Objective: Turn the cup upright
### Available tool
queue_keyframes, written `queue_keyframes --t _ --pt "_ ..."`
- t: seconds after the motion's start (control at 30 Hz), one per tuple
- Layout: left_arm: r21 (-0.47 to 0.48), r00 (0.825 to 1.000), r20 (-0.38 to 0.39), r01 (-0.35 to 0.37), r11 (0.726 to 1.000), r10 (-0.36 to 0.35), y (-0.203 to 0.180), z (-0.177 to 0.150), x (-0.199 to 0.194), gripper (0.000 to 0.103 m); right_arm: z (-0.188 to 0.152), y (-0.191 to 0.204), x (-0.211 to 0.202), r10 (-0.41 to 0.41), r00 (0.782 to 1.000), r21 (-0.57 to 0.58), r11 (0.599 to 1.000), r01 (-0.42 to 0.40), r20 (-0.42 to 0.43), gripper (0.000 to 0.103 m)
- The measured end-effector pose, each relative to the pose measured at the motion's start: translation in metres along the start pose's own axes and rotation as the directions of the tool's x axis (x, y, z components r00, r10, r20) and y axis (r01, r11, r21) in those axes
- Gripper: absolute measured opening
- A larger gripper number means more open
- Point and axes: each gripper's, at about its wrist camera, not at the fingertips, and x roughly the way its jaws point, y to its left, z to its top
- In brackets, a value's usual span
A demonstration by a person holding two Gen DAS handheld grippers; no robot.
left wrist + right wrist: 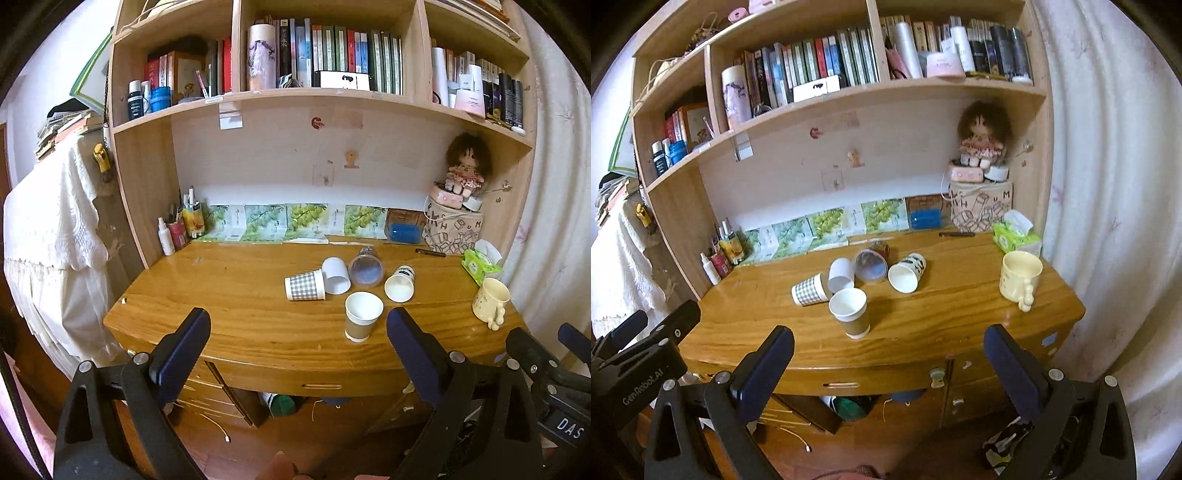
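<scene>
Grippers held level off the desk's near edge: left gripper (298, 328) and right gripper (889, 345), jaws spread wide, nothing held. Brown-sleeved cup (362, 316) upright just beyond, near the front edge. Behind it, four lying on their sides: checked cup (305, 284) touching white cup (335, 275), clear cup (365, 268), printed cup (400, 284). Cream mug (1021, 277) upright, far right. Bare desk (207, 295) to the left.

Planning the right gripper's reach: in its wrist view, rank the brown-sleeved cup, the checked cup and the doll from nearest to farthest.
From the right gripper:
1. Brown-sleeved cup, upright, just ahead.
2. Checked cup, on its side, behind-left.
3. Doll, seated at the back right, above the desk.
</scene>
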Motion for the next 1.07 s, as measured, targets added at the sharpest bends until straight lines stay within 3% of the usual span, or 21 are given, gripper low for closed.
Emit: queue_keyframes --t 0.5,1.07 --pt "0.019 0.997 0.056 -0.044 0.999 0.043 -0.004 -0.002 -0.007 0.097 -0.001 0.008 0.004 0.047 0.999 -0.032 0.998 -0.046 0.008 0.103" --pt "0.018 0.997 0.065 -0.045 0.999 0.044 -0.014 0.003 -0.003 0.097 0.001 0.000 0.012 0.049 0.999 -0.038 0.998 -0.049 -0.001 0.103"
